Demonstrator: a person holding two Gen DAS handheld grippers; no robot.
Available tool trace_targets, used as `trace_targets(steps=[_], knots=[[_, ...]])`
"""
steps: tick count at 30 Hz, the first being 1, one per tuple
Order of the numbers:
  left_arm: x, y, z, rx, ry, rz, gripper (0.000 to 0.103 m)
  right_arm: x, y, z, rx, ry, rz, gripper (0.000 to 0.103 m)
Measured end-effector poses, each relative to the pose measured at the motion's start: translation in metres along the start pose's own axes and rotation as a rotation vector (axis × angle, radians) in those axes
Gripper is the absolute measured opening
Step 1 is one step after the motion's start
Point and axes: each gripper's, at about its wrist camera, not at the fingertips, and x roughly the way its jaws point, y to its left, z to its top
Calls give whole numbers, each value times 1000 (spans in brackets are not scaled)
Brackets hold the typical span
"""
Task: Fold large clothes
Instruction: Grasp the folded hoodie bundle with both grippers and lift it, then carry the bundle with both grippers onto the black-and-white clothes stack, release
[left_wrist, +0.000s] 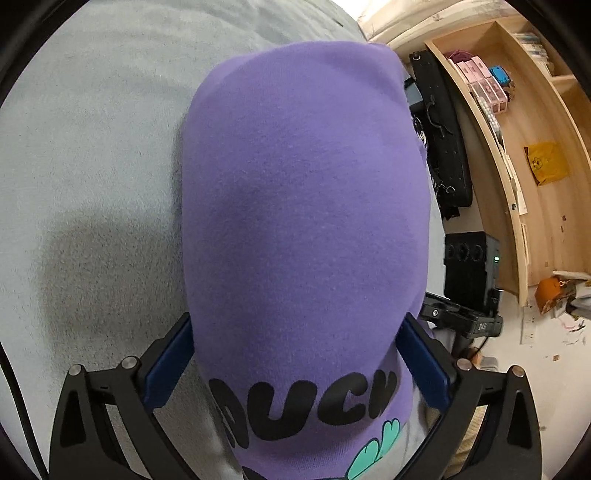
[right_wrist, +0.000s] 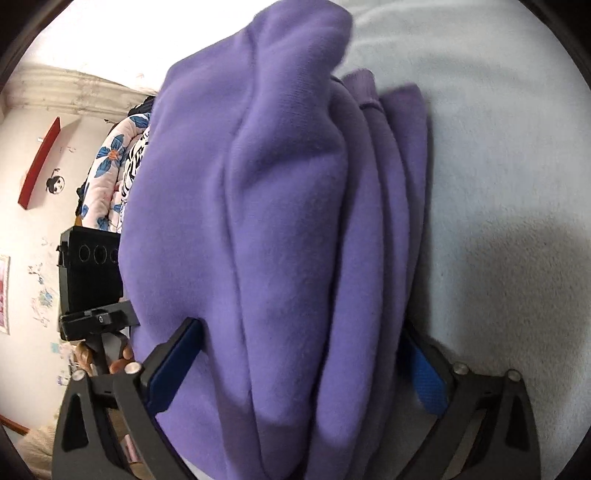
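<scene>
Straddling left view: left gripper (left_wrist: 295, 362), blue pads spread wide, either side of the folded purple sweatshirt (left_wrist: 303, 206) lying on a pale grey blanket (left_wrist: 92, 147); whether they press it, cannot tell.
Right view: right gripper (right_wrist: 299, 373), fingers (right_wrist: 173, 369) wide apart, flanks the sweatshirt's stacked folds; contact unclear.

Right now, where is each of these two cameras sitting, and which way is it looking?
Left wrist view: sits on the left gripper, looking forward and down along its blue-padded fingers at the folded purple fleece sweatshirt between them, on the pale grey blanket.
Right wrist view: sits on the right gripper, facing the sweatshirt's stacked folds; a person's fingertips show at lower left.
Shared: the sweatshirt, the blanket, and each view shows the other gripper's black body.
</scene>
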Motion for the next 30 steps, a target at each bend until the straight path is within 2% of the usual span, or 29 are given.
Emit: trace_targets(steps=[1,3,6,8,14,18,21,25,30], knots=[[-2,-3,-3,9,-19,15,97,-1,3,-1,0,-4,-1,84],[-8,-10,-9,34,-51,46,89,-5,14,-2,-13,-27,-23,66],[-20,-20,-16,65,-105,76,82,-15,35,-11,-43,-70,-97,52],[-31,-29,-23,86,-138,96,81,-18,50,-19,-49,-78,-128,47],[-93,-36,-50,91,-189,91,80,-32,113,-64,-62,-144,-133,45],[-152,-36,-76,115,-234,117,80,-29,166,-87,-98,-171,-99,45],[-206,-29,-90,115,-266,149,80,-18,208,-90,-130,-173,-73,45],[-289,-14,-86,112,-317,202,80,2,283,-69,-191,-193,-38,45],[-402,23,-38,127,-402,259,81,44,387,-7,-272,-247,16,45]])
